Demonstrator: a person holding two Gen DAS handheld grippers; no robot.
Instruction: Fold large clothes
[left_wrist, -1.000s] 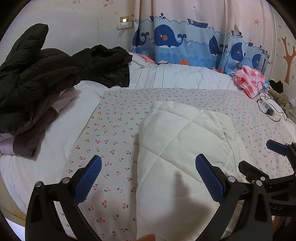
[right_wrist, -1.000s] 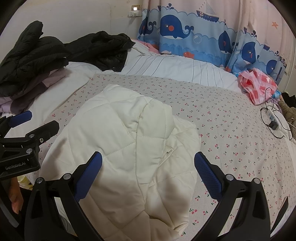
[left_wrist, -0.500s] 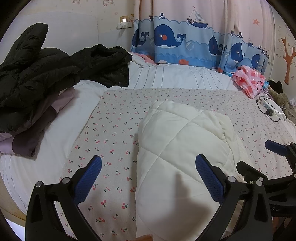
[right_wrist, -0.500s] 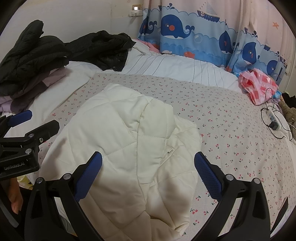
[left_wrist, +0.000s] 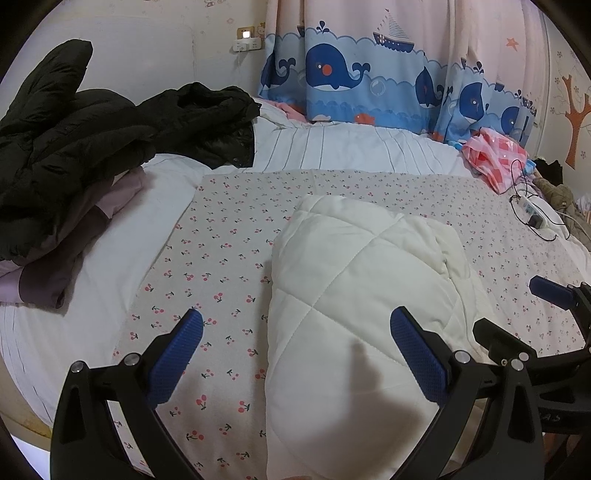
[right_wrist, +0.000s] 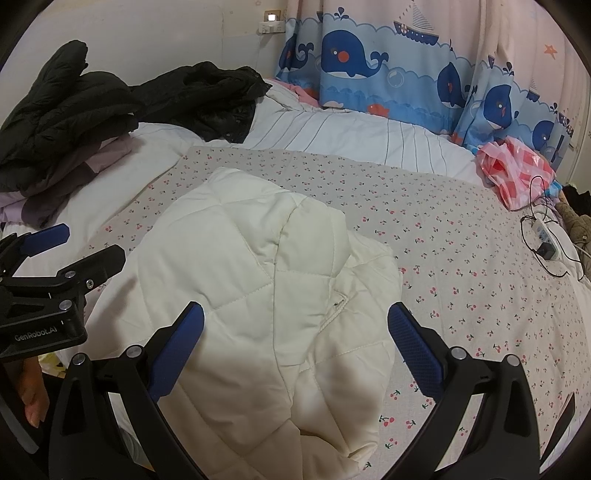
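Bed (left_wrist: 110, 240): white bedding, cherry-print sheet (left_wrist: 229, 236) laid over the middle. On the sheet: folded cream quilted jacket (left_wrist: 354, 295). Left side: black coats (left_wrist: 74, 140) piled on mauve garment (left_wrist: 66, 236). Far right: pink checked bag (left_wrist: 495, 162), power strip (left_wrist: 532, 214) with cable.

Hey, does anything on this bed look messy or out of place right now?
Yes. The white quilted jacket is folded unevenly, with one layer sticking out on the right. Black coats are heaped unfolded at the far left, and a power strip with tangled cord lies on the cherry-print sheet.
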